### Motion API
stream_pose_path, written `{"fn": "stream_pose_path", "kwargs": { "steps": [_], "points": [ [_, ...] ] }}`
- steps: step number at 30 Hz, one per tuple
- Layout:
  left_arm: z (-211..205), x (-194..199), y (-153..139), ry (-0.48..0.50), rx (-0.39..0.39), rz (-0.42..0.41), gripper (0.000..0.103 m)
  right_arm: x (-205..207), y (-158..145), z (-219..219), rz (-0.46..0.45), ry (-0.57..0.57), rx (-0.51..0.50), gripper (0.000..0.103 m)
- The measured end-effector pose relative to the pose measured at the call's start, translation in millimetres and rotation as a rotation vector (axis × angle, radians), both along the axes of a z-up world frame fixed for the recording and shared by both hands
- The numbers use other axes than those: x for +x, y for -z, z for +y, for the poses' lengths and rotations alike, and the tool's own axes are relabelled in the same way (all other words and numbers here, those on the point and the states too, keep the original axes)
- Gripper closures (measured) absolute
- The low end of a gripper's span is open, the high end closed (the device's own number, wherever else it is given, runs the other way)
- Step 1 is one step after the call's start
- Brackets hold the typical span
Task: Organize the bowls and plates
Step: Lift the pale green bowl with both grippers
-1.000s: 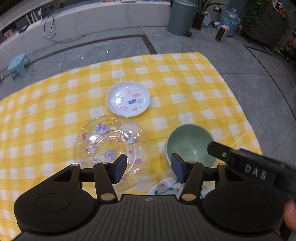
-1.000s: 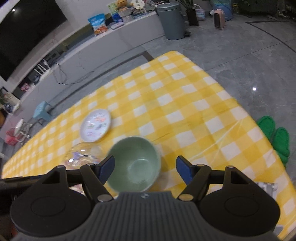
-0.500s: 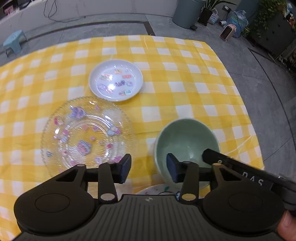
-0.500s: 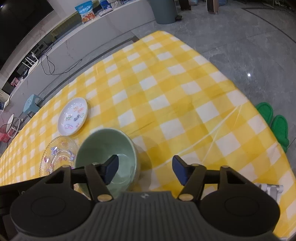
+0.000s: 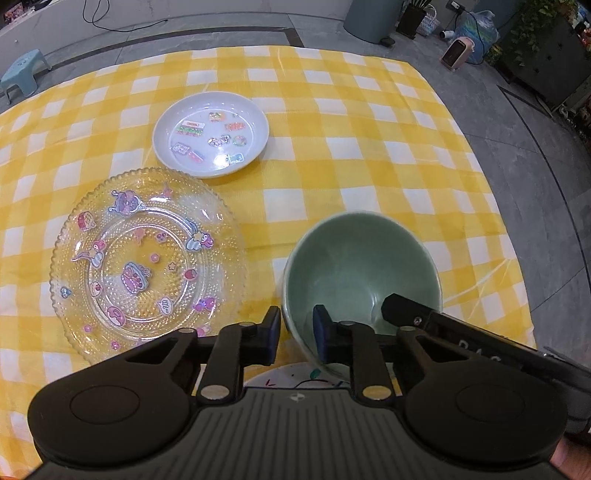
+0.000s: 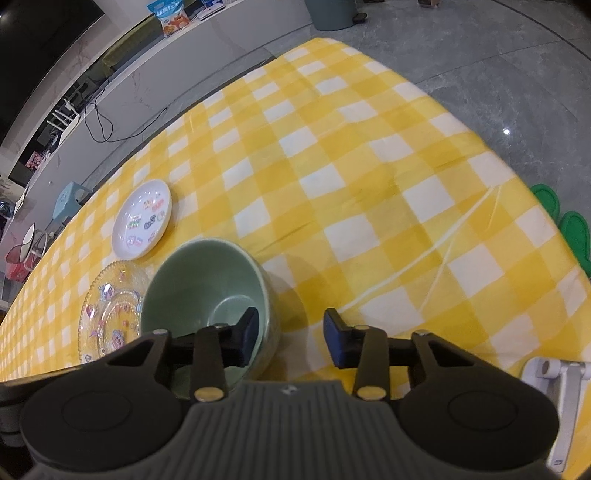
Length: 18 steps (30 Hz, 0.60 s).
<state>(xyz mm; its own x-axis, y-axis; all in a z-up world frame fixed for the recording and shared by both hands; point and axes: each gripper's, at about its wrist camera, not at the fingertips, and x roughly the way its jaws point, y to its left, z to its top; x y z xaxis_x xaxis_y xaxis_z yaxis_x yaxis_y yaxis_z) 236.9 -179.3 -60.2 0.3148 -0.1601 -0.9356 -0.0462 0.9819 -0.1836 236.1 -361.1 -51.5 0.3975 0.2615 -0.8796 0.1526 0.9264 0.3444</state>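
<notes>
A green bowl [image 5: 360, 266] stands on the yellow checked cloth, partly over a white patterned plate [image 5: 291, 376] at the near edge. My left gripper [image 5: 295, 330] straddles the bowl's near-left rim, one finger outside and one inside, jaws narrowed around the wall. My right gripper [image 6: 290, 338] is open, its left finger inside the bowl [image 6: 207, 291] and its right finger outside over the cloth. A clear glass plate with cartoon stickers [image 5: 147, 258] lies to the left. A small white plate with stickers [image 5: 210, 134] lies behind it.
The table's right edge [image 6: 546, 221] drops to a grey floor with green slippers [image 6: 569, 229]. A white bracket [image 6: 554, 373] sits at the near right corner. A grey bin [image 5: 373, 18] and a blue stool [image 5: 22, 70] stand on the floor beyond.
Both grippers have moved down and forward onto the green bowl. The left jaws have narrowed around its near-left rim. The right gripper's left finger has gone inside the bowl.
</notes>
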Motion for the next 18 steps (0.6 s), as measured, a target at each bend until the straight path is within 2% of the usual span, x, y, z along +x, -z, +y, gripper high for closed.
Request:
{"fn": "stream_pose_path", "kwargs": {
  "steps": [3,11,13,14,15,18],
  "points": [
    [-1.8,0.7,1.1,-0.003,0.015,-0.002,0.082,0.8,2.2,1.4,-0.001,-0.001,0.019,0.074],
    [-2.9,4.0,4.4,-0.020,0.046,-0.013,0.082,3.6,6.4,5.4,-0.023,0.005,0.013,0.076],
    [-1.8,3.7,5.2,-0.024,0.035,-0.015,0.084,3.3,7.0,6.2,-0.024,0.006,0.010,0.084],
    [-0.8,3.4,5.1,-0.026,0.023,-0.018,0.090,3.0,7.9,5.7,-0.023,0.008,0.025,0.089],
    [0.0,2.9,4.7,-0.030,0.009,-0.018,0.091,2.6,8.6,4.9,-0.025,0.010,0.048,0.093],
    [0.7,0.8,3.4,-0.039,0.006,-0.016,0.092,2.1,7.3,6.2,-0.022,0.012,0.051,0.094]
  ]
}}
